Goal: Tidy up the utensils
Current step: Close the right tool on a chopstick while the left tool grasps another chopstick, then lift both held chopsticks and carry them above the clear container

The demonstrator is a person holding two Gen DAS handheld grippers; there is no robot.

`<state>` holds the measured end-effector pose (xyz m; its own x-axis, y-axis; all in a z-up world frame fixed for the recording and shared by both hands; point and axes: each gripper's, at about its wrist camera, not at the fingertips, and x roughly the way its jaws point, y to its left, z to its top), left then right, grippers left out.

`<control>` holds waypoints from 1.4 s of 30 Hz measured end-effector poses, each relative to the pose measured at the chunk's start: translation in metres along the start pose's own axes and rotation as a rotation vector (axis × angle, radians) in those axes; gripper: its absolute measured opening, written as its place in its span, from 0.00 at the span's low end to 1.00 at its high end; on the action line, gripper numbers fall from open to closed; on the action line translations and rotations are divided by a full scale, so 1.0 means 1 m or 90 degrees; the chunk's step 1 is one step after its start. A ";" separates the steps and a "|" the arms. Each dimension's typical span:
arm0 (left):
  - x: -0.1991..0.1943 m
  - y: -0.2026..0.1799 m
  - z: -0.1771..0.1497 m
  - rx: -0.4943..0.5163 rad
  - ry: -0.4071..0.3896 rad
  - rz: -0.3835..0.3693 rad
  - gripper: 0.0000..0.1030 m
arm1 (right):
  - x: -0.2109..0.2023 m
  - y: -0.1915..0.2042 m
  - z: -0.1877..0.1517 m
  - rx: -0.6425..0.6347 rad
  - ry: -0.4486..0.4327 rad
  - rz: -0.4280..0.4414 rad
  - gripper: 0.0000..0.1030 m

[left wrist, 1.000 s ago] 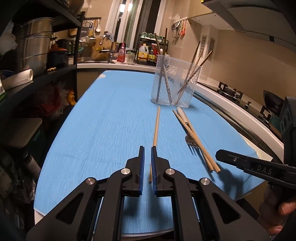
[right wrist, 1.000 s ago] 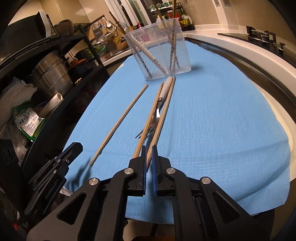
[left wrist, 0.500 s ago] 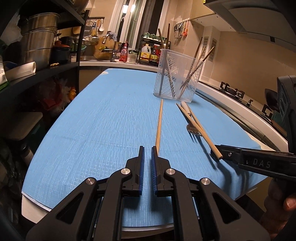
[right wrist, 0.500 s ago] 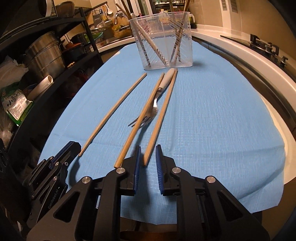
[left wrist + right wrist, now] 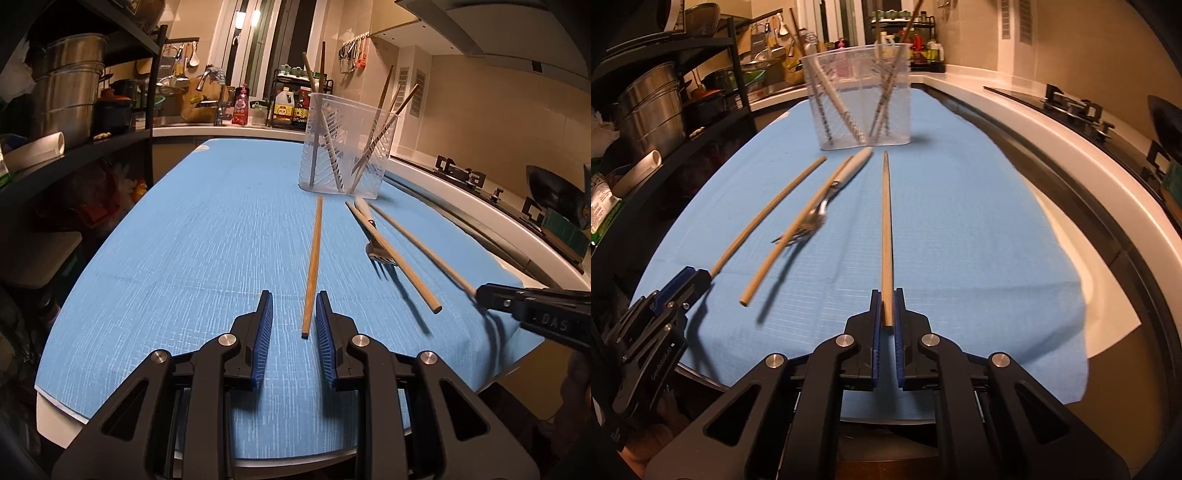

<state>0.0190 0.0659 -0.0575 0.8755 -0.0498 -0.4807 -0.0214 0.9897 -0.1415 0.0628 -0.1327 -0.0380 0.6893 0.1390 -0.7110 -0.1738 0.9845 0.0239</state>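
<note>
Right tongs (image 5: 885, 295) are pinched on a chopstick (image 5: 886, 221) pointing at the clear holder (image 5: 860, 99). Left tongs (image 5: 294, 314) gape wide around the near end of another chopstick (image 5: 313, 266) flat on the counter (image 5: 166, 240), same long axis
</note>
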 end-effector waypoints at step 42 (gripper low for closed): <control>-0.004 -0.026 -0.008 0.058 -0.032 0.051 0.06 | 0.004 -0.030 -0.014 0.012 -0.087 -0.007 0.09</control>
<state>0.0124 0.0394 -0.0594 0.8962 0.0337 -0.4424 -0.0497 0.9985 -0.0245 0.0607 -0.1630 -0.0512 0.7810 0.1409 -0.6084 -0.1542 0.9876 0.0307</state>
